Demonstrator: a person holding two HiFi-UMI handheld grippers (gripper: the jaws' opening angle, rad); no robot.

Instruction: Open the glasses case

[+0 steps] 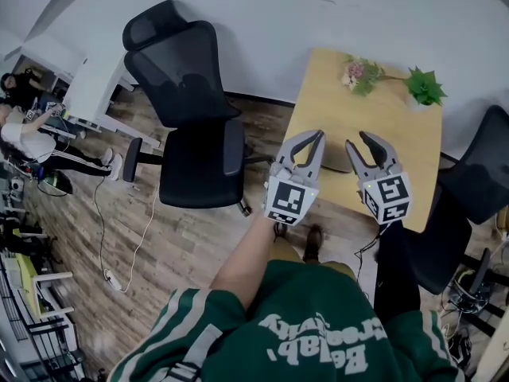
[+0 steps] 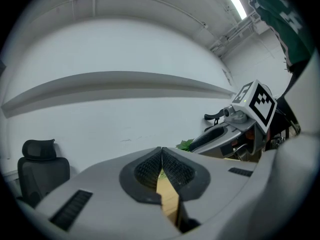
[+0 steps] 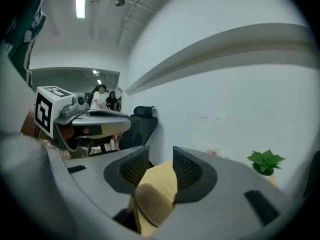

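We hold both grippers over the near edge of the desk (image 1: 402, 138). The left gripper (image 2: 161, 151) has its fingers closed tip to tip, with nothing between them. The right gripper (image 3: 161, 156) has its fingers a narrow way apart, gripping nothing. The brown case (image 3: 150, 204) shows through their gap, lying on the desk between the two grippers. A plant (image 1: 424, 87) stands at the far right corner.
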